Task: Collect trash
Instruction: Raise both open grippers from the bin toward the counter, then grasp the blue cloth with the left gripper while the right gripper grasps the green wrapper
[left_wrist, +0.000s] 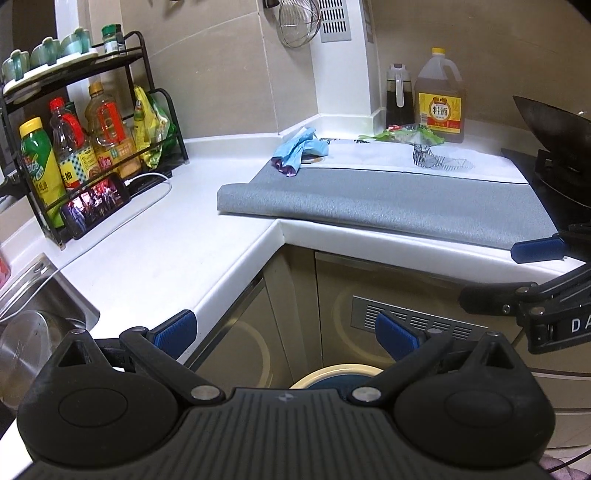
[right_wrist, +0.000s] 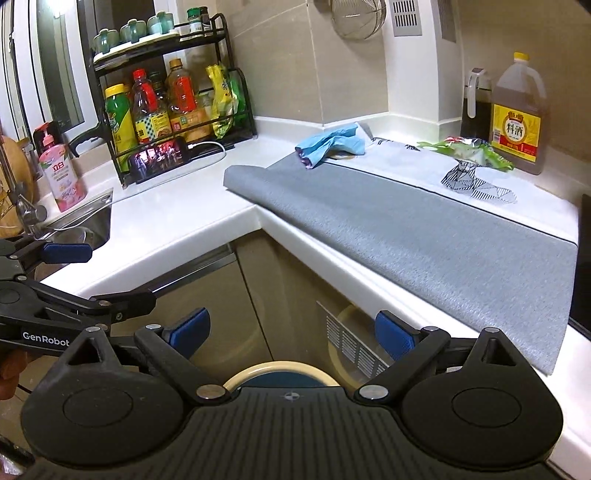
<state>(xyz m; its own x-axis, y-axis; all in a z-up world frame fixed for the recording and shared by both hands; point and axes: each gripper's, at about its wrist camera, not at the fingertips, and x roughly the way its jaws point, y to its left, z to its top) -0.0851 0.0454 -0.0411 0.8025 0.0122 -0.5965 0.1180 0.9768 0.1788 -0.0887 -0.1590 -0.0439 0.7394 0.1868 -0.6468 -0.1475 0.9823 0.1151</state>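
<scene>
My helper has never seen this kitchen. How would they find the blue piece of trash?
Start at the grey mat covering the counter. At its far left corner lies the crumpled blue wrapper. Unlike the green wrapper beside the big yellow-labelled bottle, it is pale blue and lies alone.

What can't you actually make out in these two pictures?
- Bin: both views, mostly hidden behind the gripper body; contents unseen.
- Wok: left view, cut by the right edge.
- Phone screen: too small to read.
- Crumpled blue trash: what it is stays unclear.
- Sink: basin mostly out of sight.
</scene>
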